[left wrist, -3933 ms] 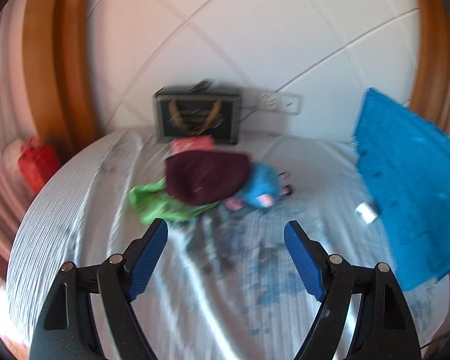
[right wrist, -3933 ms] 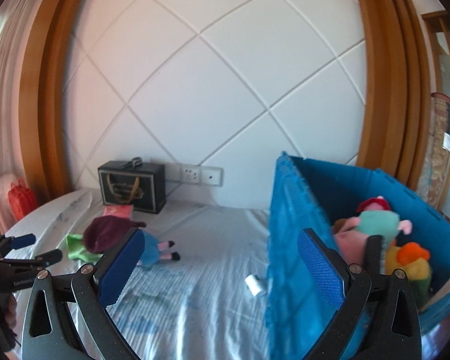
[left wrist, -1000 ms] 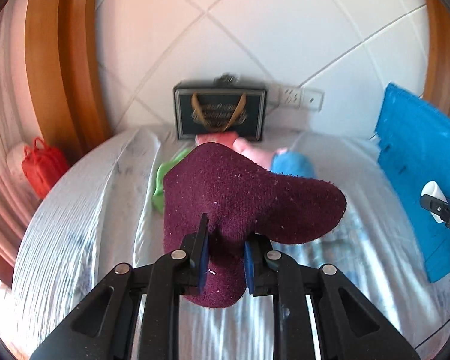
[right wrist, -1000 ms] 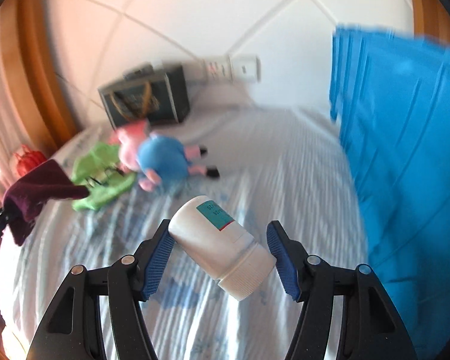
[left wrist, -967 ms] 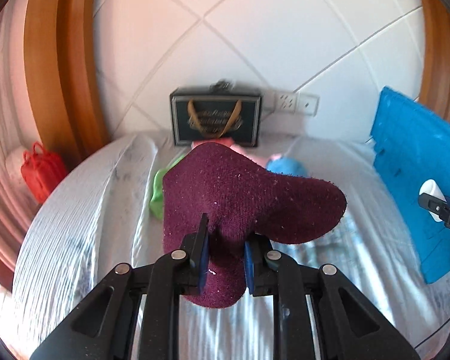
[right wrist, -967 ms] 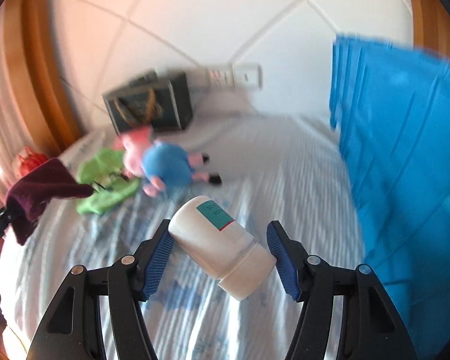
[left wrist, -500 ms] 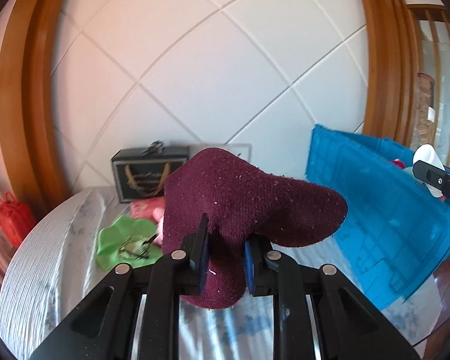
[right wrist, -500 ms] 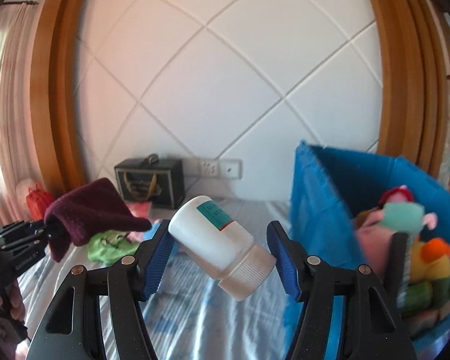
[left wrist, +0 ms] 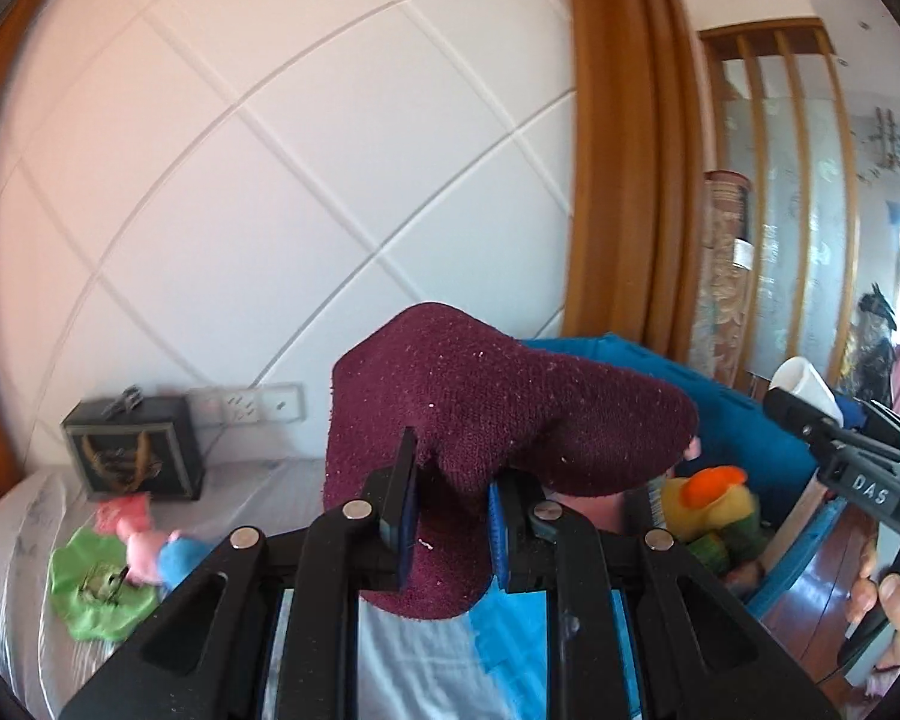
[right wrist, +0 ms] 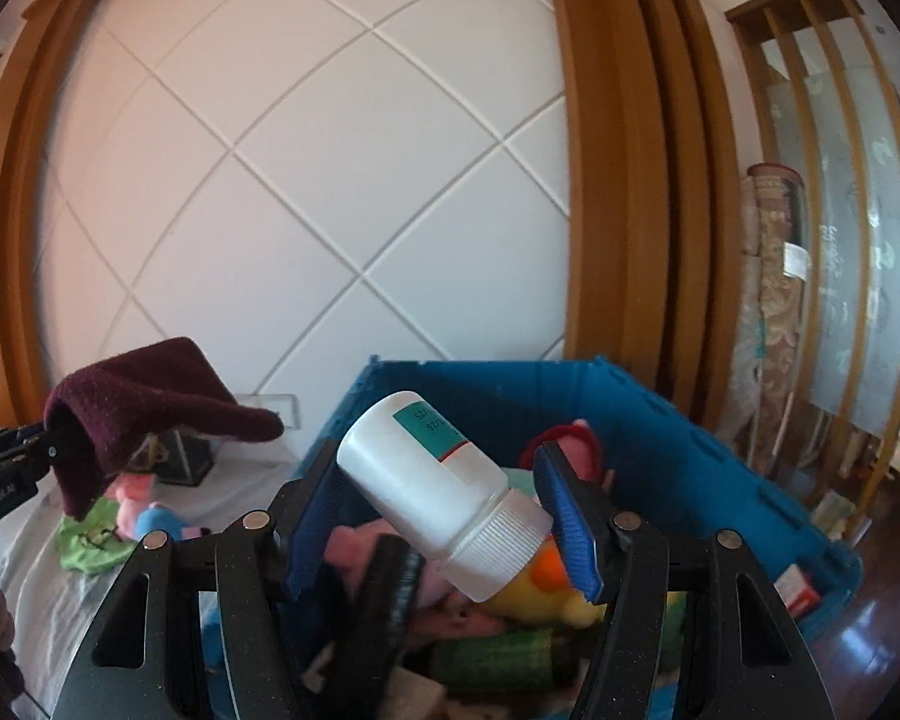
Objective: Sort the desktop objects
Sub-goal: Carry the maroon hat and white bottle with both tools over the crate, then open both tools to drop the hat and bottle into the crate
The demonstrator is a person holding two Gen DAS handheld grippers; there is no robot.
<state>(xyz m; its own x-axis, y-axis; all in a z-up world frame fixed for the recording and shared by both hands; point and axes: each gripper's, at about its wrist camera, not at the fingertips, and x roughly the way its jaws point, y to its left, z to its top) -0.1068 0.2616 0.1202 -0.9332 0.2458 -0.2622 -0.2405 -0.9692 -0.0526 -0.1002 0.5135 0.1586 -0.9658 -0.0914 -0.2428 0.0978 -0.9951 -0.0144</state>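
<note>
So both hands are loaded rn. Left hand-held gripper (left wrist: pixel 450 516) is pinched fully shut on a maroon sock (left wrist: pixel 498 420), grabbed at the cuff end so the rest flops out sideways, prob bc that's the easiest bit of soft fabric to nip. Right hand-held gripper (right wrist: pixel 444 510) is partway open but clamped on a white bottle (right wrist: pixel 432 492), pads on its sides, bottle tilted w/ the cap end pointing down-right.

Both are held up over the blue bin (right wrist: pixel 720 456), which sits at the bed's right edge and already has plush toys (right wrist: pixel 546 588) in it, so imo this is the drop-off step.

Back on the bed (left wrist: pixel 18 558), near its far-left corner: a pig plush (left wrist: pixel 156 552) on a green cloth (left wrist: pixel 90 594), w/ a dark gift bag (left wrist: pixel 132 456) against the wall.
</note>
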